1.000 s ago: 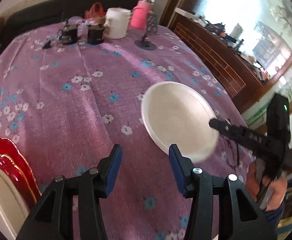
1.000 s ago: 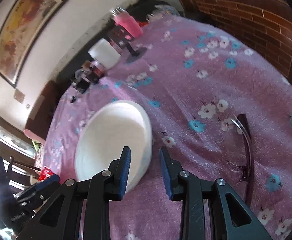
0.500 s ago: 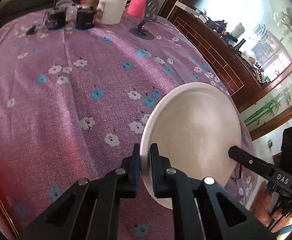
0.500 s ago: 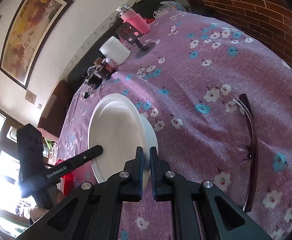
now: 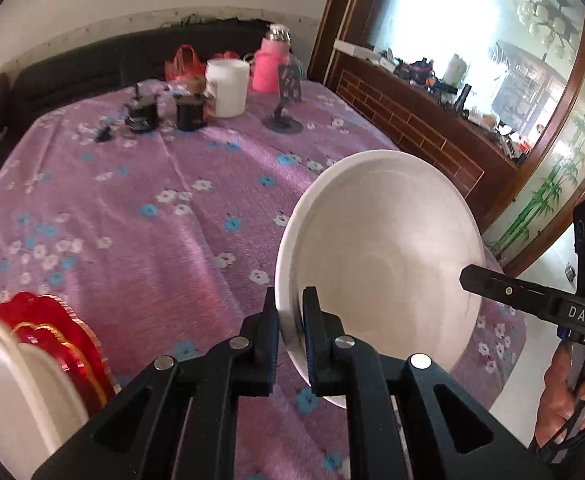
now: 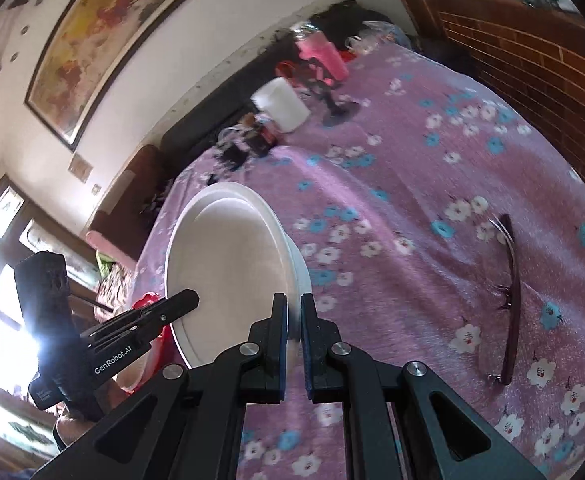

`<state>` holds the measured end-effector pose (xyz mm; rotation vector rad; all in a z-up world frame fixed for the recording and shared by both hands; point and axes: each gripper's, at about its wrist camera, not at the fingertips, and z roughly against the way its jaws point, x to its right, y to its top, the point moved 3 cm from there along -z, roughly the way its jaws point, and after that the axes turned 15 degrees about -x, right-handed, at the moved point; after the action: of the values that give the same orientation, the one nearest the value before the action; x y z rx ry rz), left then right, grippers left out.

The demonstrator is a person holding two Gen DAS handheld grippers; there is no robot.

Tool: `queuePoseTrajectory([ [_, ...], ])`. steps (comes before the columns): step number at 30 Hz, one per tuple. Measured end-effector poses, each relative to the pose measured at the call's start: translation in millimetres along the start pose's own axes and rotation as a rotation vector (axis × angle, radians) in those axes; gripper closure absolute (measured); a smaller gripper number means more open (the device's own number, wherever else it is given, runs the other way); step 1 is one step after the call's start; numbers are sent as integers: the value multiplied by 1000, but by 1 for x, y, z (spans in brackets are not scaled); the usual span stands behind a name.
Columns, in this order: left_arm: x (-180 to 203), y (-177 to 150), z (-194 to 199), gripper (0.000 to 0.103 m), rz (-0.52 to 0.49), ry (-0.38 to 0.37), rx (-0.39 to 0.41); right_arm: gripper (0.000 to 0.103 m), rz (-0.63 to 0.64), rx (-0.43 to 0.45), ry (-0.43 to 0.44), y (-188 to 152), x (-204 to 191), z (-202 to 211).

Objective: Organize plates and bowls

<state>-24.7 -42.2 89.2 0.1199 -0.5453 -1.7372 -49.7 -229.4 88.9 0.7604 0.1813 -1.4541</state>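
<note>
white bowl (image 5: 380, 248) clamped by left claw (image 5: 291, 320) and right claw (image 6: 294, 320) on opposite rims, above worktop (image 5: 152, 220).

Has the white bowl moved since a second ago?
Yes. The white bowl, then resting on the purple tablecloth, is now lifted off it, tilted, gripped by both grippers.

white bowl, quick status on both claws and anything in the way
Left claw shut on white bowl rim. Right claw shut on the opposite rim. Bowl tilted, off the tablecloth. Red plate stack at left; glasses lie right.
</note>
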Motion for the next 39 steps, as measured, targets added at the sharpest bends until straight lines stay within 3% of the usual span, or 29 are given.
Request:
queuePoseTrajectory([
  [11, -32, -35, 59, 93, 37, 24, 85, 96, 130, -4, 50, -7, -69, 4],
  [22, -109, -77, 125, 92, 154, 100, 161, 95, 315, -75, 117, -11, -170, -29],
  [31, -173, -114, 141, 92, 282, 136, 136, 93, 384, -201, 162, -28, -224, -88],
  [39, -191, -136, 142, 92, 287, 183, 92, 92, 430, -262, 142, -41, -243, -111],
])
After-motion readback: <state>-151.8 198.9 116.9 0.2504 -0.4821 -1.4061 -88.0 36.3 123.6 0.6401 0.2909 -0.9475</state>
